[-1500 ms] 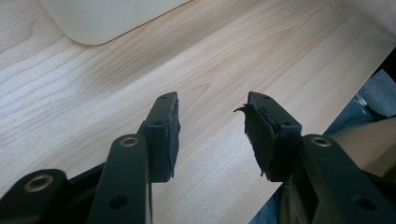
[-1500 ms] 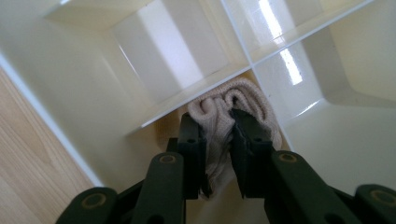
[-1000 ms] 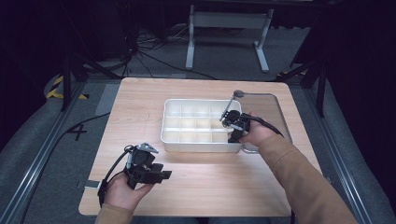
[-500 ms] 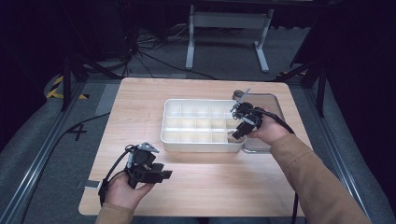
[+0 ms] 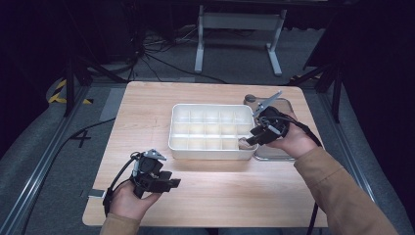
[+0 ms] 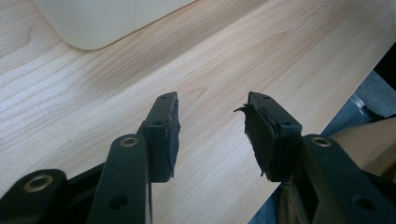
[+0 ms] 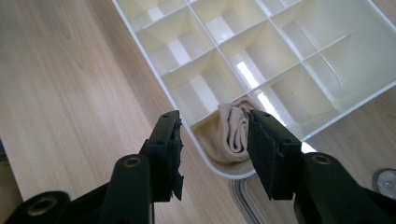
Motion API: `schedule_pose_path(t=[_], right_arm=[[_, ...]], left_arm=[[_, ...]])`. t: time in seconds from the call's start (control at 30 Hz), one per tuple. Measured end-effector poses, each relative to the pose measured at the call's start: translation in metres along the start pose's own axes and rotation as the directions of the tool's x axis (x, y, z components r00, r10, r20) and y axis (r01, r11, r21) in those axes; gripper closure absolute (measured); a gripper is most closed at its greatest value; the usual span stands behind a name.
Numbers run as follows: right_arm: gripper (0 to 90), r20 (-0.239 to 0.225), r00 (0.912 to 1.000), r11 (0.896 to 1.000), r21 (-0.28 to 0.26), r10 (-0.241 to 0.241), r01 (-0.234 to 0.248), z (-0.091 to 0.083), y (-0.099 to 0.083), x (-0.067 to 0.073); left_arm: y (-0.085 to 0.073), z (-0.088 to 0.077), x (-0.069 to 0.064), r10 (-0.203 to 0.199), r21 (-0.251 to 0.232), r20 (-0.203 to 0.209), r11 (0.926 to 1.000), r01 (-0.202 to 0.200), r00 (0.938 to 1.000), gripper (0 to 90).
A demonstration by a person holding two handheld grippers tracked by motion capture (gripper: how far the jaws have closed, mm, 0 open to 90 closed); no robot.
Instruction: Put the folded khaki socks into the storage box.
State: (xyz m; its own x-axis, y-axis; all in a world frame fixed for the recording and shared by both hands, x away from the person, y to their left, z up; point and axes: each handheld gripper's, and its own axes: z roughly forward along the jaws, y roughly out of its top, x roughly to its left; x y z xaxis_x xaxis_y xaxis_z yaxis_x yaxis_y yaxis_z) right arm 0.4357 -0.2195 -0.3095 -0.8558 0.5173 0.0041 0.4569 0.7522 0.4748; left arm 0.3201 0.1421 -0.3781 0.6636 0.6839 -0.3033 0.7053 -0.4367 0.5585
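Note:
A white box point(image 5: 210, 108) with several compartments stands in the middle of the wooden table point(image 5: 147, 112). A rolled beige cloth point(image 7: 232, 133) lies in its near right corner compartment, also seen as the cloth point(image 5: 243, 143) in the high view. My right gripper point(image 5: 250, 138) hovers just above that corner. Its jaws have just been opening, and the right gripper point(image 7: 214, 123) stands open, clear of the cloth. Low over the table's near left part, my left gripper point(image 5: 171, 182) is open, and between the left gripper's point(image 6: 212, 105) jaws there is only bare wood.
A flat metal tray point(image 5: 271, 152) lies right of the box, partly under the right hand. A small round disc point(image 5: 250, 98) sits behind it. A corner of the box point(image 6: 93, 23) is ahead of the left gripper. The table's near edge is close to the left hand.
The right hand has lifted and drawn back to the right, away from the box's inside, with its jaws wider apart. The left hand has stayed where it was.

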Motion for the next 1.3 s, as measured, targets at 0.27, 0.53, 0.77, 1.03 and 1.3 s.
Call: schedule_pose_path(t=[0.27,0.53,0.77,1.03,1.3], right_arm=[[52.9,-0.026,0.9988,0.998,-0.050,-0.040,0.039,-0.011,-0.013,0.020],[51.4,-0.056,0.9966,0.992,-0.110,-0.061,0.054,-0.017,-0.035,0.036],[50.4,-0.070,0.9961,0.987,-0.157,-0.053,0.041,-0.016,-0.061,0.048],[48.1,-0.063,0.9970,0.981,-0.191,-0.045,0.032,-0.011,-0.081,0.054],[46.9,-0.073,0.9966,0.978,-0.207,-0.038,0.022,0.003,-0.095,0.062]], left_arm=[[0.001,0.001,-0.002,0.005,-0.002,0.004,1.0000,-0.005,1.0000,54.7],[0.002,0.000,-0.003,0.015,-0.001,0.008,0.9999,-0.015,0.9998,54.7],[0.001,0.001,-0.002,0.015,-0.004,0.009,0.9999,-0.015,0.9999,54.4],[0.003,0.003,-0.004,0.035,0.004,0.018,0.9994,-0.035,0.9992,53.8],[0.002,0.004,-0.005,0.048,0.008,0.019,0.9988,-0.048,0.9987,53.3]])
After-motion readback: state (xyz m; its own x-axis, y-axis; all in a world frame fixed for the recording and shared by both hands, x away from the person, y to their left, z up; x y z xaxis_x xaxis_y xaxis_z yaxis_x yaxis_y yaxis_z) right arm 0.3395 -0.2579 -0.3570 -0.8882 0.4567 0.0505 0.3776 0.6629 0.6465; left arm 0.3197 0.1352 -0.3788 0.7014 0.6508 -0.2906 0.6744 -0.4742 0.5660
